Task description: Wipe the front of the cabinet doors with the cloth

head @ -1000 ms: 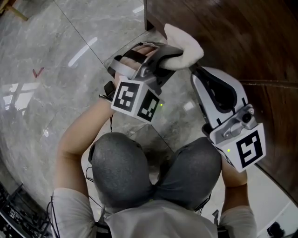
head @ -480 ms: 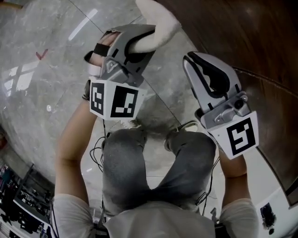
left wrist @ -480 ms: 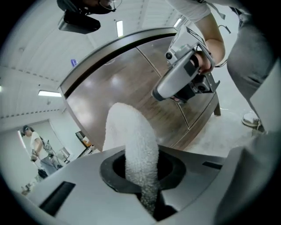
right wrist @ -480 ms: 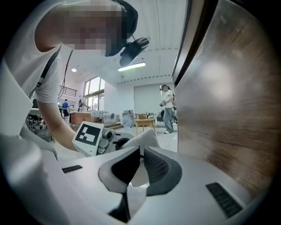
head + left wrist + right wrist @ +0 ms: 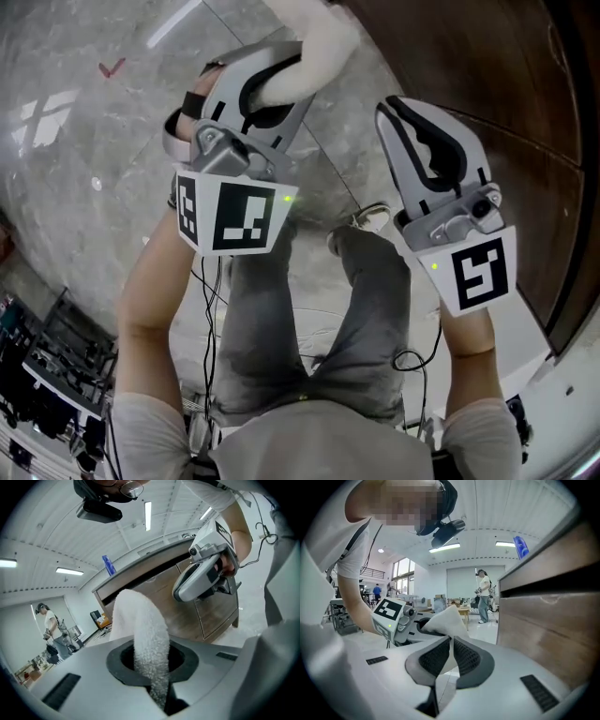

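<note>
The cloth [image 5: 314,47] is white and fluffy. It stands up out of the left gripper [image 5: 281,80], just off the cabinet [image 5: 469,66] and short of the wooden front. The left gripper view shows that claw clamped tight on the cloth's [image 5: 143,634] lower end, with the free part flopping over above the jaws. In the right gripper view there's open room between the cloth [image 5: 447,618] and the cabinet [image 5: 548,630], so nothing is being wiped yet.

The right gripper [image 5: 403,112] hangs beside the left one, a little nearer the cabinet. Its claw [image 5: 451,641] is pressed together with nothing in it, and only grey floor [image 5: 84,122] shows below.

To do this step well, the loose fold should go flat onto the door panel, I'd say, so that the hard jaw tips stay off the wood. Even pressure and long overlapping strokes along the grain should suit it. The grip is low on the cloth, so the floppy end may bunch or drag. The empty claw is best kept off the door face.
</note>
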The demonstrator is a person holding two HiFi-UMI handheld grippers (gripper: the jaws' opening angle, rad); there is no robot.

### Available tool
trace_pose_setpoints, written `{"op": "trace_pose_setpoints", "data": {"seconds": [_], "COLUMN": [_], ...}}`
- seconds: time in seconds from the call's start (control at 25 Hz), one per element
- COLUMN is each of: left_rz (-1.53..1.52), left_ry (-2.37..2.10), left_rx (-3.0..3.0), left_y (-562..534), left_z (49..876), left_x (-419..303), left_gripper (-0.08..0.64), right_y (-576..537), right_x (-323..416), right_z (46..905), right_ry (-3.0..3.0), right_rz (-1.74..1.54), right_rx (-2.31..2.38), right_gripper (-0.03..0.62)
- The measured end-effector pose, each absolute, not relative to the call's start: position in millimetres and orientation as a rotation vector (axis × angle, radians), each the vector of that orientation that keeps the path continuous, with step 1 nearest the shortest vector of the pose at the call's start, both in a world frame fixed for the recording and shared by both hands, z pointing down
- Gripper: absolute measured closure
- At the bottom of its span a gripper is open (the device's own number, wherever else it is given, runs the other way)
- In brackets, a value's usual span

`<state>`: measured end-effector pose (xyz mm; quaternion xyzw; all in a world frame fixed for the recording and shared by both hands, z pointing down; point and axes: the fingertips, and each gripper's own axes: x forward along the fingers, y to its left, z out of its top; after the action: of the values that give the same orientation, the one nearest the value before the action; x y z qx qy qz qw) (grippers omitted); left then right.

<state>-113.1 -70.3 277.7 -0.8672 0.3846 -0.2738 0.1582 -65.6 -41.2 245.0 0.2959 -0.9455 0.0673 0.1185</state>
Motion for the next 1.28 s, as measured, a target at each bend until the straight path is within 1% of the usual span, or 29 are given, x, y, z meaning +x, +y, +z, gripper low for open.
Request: {"op": "trace_pose_setpoints", "data": {"seconds": [0.52, 0.88, 1.28], "left_rz": [-0.769, -0.712, -0.654], "left_ry": [1.269, 1.386, 1.468], "left_rx": [-2.498, -2.483, -2.503], "left_y": [-17, 6, 41], "left_z": [85, -65, -201], "left_x": [-119, -126, -116], "left_gripper": [0.502, 0.502, 0.502], "right_y": [13, 27, 59], "right_x": [-73, -71, -59], "right_z": [88, -62, -200], "right_ry": [-2.748, -2.744, -2.776], "right_rz": [0.182, 0.128, 0.121], "right_rx": [0.787, 0.799, 0.852], "right_gripper": [0.54, 0.54, 0.54]}}
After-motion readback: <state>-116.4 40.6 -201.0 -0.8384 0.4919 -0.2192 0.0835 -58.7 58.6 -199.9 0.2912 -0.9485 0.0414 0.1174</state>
